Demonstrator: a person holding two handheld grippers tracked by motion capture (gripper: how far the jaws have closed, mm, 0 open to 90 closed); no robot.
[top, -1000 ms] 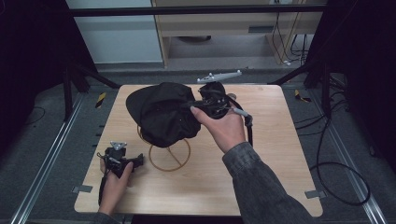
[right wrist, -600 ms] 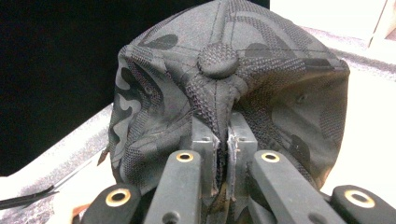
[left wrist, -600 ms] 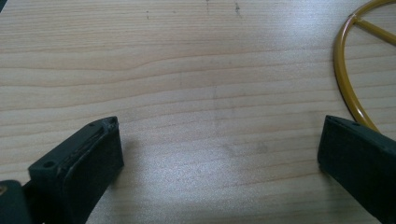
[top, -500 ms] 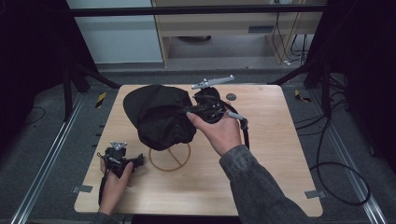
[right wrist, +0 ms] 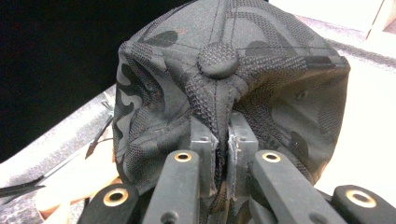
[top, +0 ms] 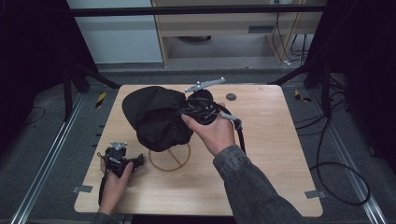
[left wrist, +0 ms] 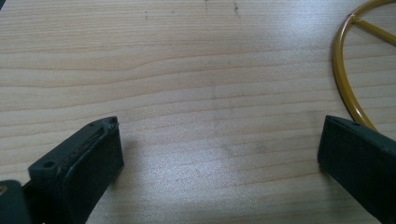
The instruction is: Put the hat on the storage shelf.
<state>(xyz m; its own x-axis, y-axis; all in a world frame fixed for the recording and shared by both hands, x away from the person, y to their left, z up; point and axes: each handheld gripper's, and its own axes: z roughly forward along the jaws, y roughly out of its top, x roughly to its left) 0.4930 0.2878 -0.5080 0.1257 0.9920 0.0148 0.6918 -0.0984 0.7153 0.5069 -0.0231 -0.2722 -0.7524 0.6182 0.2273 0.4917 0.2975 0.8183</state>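
1. While the left gripper [top: 122, 161] rests on the table [top: 275, 154] at the near left corner, its jaws stand spread wide over bare wood and hold nothing; in the left gripper view the yellow wire stand [left wrist: 348, 79] lies just beside its right jaw.
2. Toward the middle, the wire stand [top: 170, 156] sits flat on the table, a hoop with spokes; judging from how things lie, it is the likely place for the cap, and nothing rests squarely on it yet.
3. Further right, the black cap [top: 156, 116] hangs lifted above the stand's far edge, its lower rim overlapping the hoop in the high view.
4. At the right, the right gripper [right wrist: 218, 140] has its jaws pressed together on a fold of the cap [right wrist: 233, 79] just below the crown button.
5. Done, as I judge it: the cap is gripped and raised. Left: settling it on the stand and letting go.
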